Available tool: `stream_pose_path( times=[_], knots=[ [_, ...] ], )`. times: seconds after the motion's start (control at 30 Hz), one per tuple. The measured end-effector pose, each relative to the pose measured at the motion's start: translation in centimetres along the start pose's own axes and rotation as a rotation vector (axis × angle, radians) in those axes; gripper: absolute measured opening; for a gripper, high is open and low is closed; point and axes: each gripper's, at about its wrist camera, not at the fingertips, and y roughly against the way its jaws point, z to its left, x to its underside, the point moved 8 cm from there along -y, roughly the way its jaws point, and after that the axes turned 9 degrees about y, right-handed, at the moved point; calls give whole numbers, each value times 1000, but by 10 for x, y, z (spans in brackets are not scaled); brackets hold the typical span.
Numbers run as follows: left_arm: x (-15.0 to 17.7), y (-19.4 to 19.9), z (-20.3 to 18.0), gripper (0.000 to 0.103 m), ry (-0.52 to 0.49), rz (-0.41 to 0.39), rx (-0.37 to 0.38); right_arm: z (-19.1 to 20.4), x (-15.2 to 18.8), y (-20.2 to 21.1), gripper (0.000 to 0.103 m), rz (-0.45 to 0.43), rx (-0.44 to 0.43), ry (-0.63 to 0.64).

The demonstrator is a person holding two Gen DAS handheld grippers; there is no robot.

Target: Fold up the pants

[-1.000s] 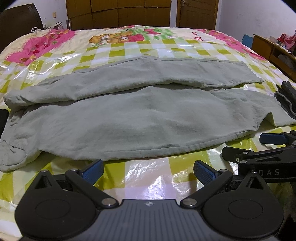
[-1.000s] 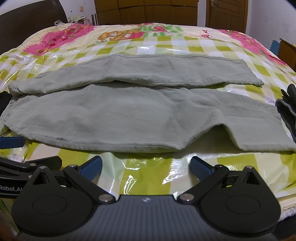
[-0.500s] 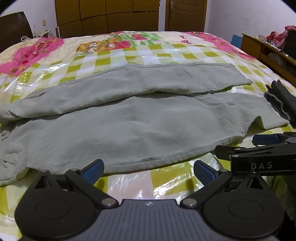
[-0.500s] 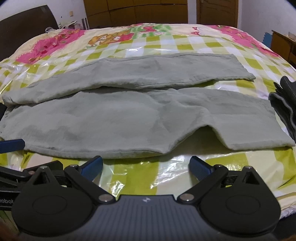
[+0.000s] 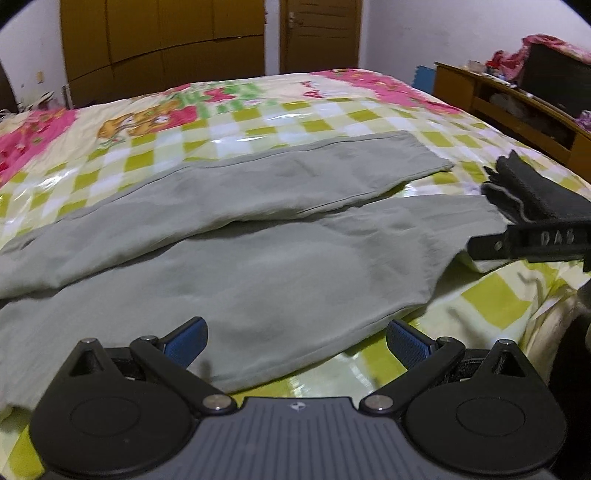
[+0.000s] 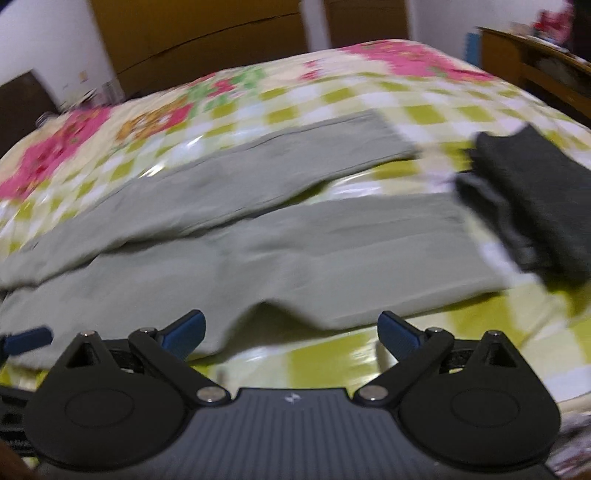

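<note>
Two grippers are hovering at the near edge of the bed, each with its blue-padded fingers spread wide and nothing between them. The left gripper (image 5: pixel 297 338) is sitting low over the near hem of the pants (image 5: pixel 258 266), its left pad (image 5: pixel 186 338) over grey-green cloth and its right pad (image 5: pixel 408 345) over the bedcover. The right gripper (image 6: pixel 291 330) is sitting further toward the leg ends, straddling the spot where the near edge of the pants (image 6: pixel 295 258) is arching up off the bedcover.

The pants are lying spread across the bed, the two legs running side by side toward the right, the far leg overlapping the near one on the left. Beneath them, the checked yellow-green bedcover (image 5: pixel 258 118) is gleaming like plastic.

Just beyond the near leg's end, a folded dark garment (image 6: pixel 532 199) is lying on the bedcover, touching or nearly touching the cuff; the blur is making that hard to judge.

From the left wrist, the right gripper's black body (image 5: pixel 532 242) is crossing in front of that cuff and hiding part of it, while a wooden shelf unit (image 5: pixel 517 107), wardrobe (image 5: pixel 162 44) and door (image 5: pixel 319 33) are showing sharply. From the right wrist, the whole scene is smeared by motion, yet the dark garment is appearing in full, and a blue fingertip of the left gripper (image 6: pixel 27 339) is peeking in at the left edge.
</note>
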Motion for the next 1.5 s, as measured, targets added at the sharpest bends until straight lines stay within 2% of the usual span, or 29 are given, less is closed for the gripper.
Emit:
stream_pose_path(
  times=[0.13, 0.23, 0.37, 0.47, 0.53, 0.57, 0.6, 0.63, 0.67, 0.7, 0.77, 0.93, 1.1, 1.13, 1.3, 1.33, 1.4, 1.5],
  knots=[
    [-5, -6, -17, 103, -24, -2, 25, -45, -1, 0, 99, 21, 63, -82],
    [-8, -11, -28, 103, -36, 2, 46, -70, 4, 1, 93, 43, 88, -132],
    [-10, -20, -41, 103, -59, 15, 65, -89, 9, -8, 88, 68, 80, -202],
    [-10, -24, -48, 103, -74, 21, 73, -96, 5, -16, 86, 49, 85, -233],
    [-11, -27, -50, 103, -78, 24, 74, -103, 1, -22, 76, 35, 82, -269],
    [-11, -28, -50, 103, -78, 27, 75, -107, -1, -24, 63, 25, 77, -284],
    [-12, -29, -51, 103, -77, 30, 77, -111, -3, -26, 45, 16, 74, -296],
    [-12, -31, -51, 103, -77, 33, 79, -115, -5, -28, 34, 14, 65, -310],
    [-12, -32, -52, 103, -79, 35, 80, -119, -6, -30, 17, 12, 44, -328],
    [-12, -33, -53, 103, -81, 36, 80, -123, -7, -31, 8, 9, 20, -350],
    [-13, -35, -55, 103, -85, 37, 83, -132, -9, -31, 7, 0, 12, -373],
    [-13, -35, -58, 103, -91, 26, 108, -157, -16, -24, 6, -16, 88, -351],
    [-8, -33, -42, 103, -64, 43, 138, -154, -15, -26, 7, 42, 163, -222],
    [-8, -31, -33, 103, -57, 41, 127, -152, -15, -24, 7, 46, 179, -195],
    [-15, -14, 27, 103, -2, -1, 51, -138, -18, 2, 25, 10, 241, -127],
    [-17, -9, 44, 103, 11, -12, 25, -132, -21, 8, 25, -1, 242, -104],
    [-21, -1, 75, 103, 30, -32, -25, -111, -29, 15, 26, -22, 211, -42],
    [-27, 12, 127, 103, 45, -64, -114, -60, -48, 7, 30, -24, 119, 82]
  ],
)
